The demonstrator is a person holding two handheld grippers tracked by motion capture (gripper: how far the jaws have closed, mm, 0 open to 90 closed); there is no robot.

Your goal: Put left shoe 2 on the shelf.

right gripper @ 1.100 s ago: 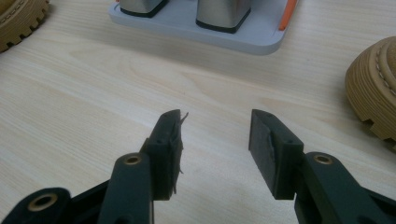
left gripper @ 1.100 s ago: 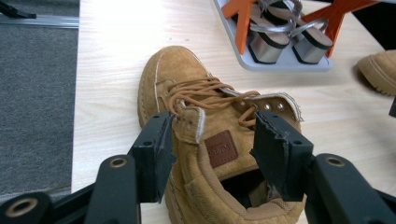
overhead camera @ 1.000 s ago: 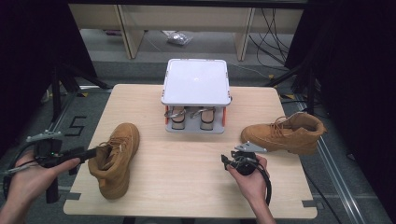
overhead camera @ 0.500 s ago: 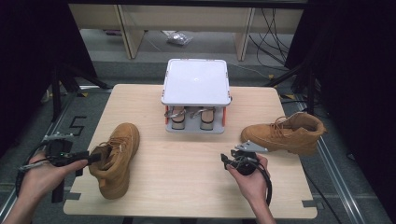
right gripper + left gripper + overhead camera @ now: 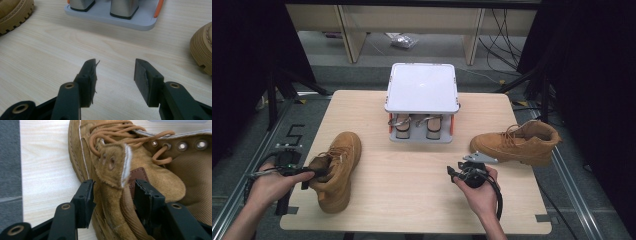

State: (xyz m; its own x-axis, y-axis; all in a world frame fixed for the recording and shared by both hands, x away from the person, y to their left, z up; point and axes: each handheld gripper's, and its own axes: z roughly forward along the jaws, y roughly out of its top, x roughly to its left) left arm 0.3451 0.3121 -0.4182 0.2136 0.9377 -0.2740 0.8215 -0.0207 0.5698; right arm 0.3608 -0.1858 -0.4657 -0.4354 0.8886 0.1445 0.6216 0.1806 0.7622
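Presently, item one: a light wooden table [image 5: 412,185], rectangular, bearing everything listed below. Item two: a grey rack with a white square lid [image 5: 422,87] and orange side posts, standing at the table's far middle; two metal cups with looped handles sit in its lower tier. Item three: a tan suede lace-up boot [image 5: 339,167] on the table's left half, upright on its sole, toe pointing away from the person, heel and collar toward the near-left edge. Item four: a second tan boot [image 5: 517,142] on the right half, lying across the table with its toe toward the centre and its collar toward the right edge, well apart from the first. Item five: the left gripper [image 5: 113,195], held in the person's left hand [image 5: 272,182] at the near-left edge; its jaws stand partly open on either side of the first boot's collar flap and tongue, the suede between them, though whether the pads press the leather cannot be told. Item six: the right gripper [image 5: 115,75], held in the right hand [image 5: 482,192] near the front right of the table, just beside the second boot's toe; its jaws are spread wide with bare wood between them, holding nothing, aimed toward the rack's base.
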